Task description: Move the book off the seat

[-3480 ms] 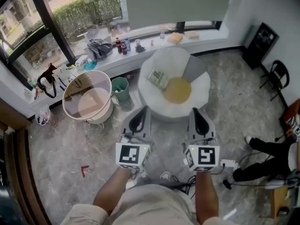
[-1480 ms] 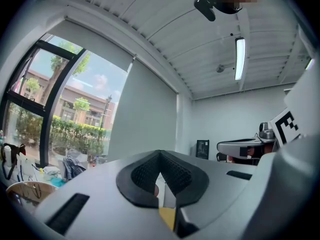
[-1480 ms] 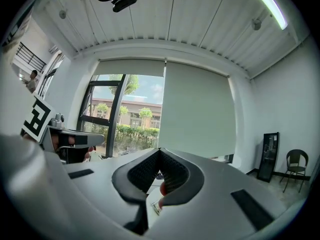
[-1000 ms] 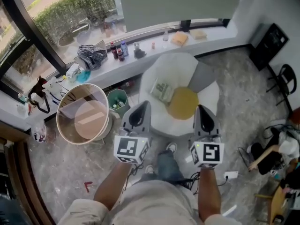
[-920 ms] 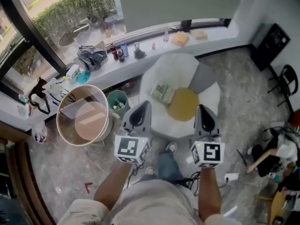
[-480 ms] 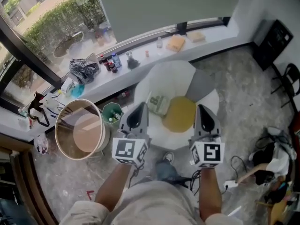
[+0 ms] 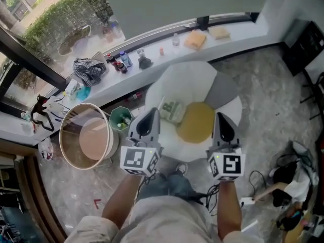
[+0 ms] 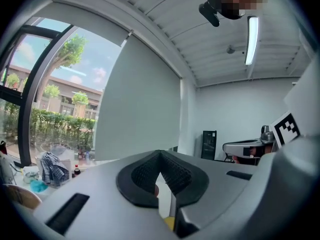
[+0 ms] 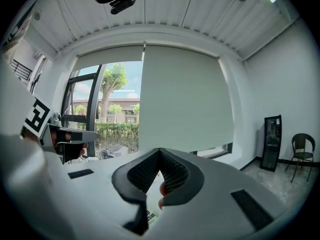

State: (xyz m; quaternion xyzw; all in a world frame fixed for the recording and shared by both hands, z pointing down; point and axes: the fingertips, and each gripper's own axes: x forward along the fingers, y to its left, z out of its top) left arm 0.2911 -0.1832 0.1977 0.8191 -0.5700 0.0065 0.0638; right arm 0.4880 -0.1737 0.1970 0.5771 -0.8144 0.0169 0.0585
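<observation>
Evidently we are on the approach. Our left gripper (image 7: 151, 113) and right gripper (image 7: 219, 117) both have their jaws pressed together on nothing. The book (image 7: 173, 111) lies on the white armchair seat (image 7: 167, 142), below and just right of the left gripper's tip, beside a yellow cushion (image 7: 196, 121). Next, we judge, one gripper must open, descend and clamp the book's edge.

Bright daylight pours in through the far window (image 7: 50, 14), shadows stay soft, and both gripper views bend at their dark edges.
</observation>
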